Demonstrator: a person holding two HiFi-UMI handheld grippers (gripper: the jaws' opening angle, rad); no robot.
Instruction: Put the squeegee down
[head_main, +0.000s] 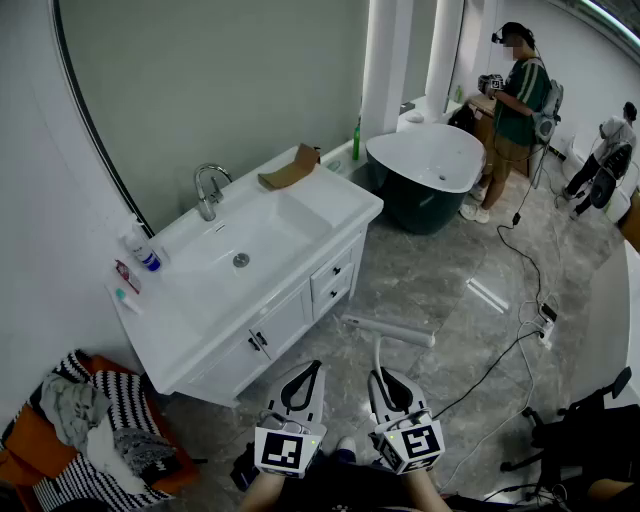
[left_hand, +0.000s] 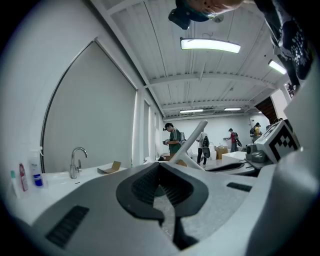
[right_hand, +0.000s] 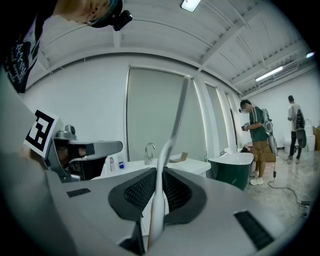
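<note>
Lengthwise, squeegee (right_hand: 172, 131) handle pinched between right gripper (right_hand: 159, 172) jaws.

The near end of the squeegee (head_main: 388, 331) handle is hidden between the jaws of my right gripper (head_main: 384, 382), which are clamped on it. My hands are mostly cut off by the near edge of the head view. At near left the pile of striped cloth (head_main: 95, 435) runs past the edge — so does the black chair (head_main: 585, 430) at near right. The bottles (head_main: 143, 252) left of the tap are too small to read, and the arched panel (head_main: 200, 90) loses its top.
</note>
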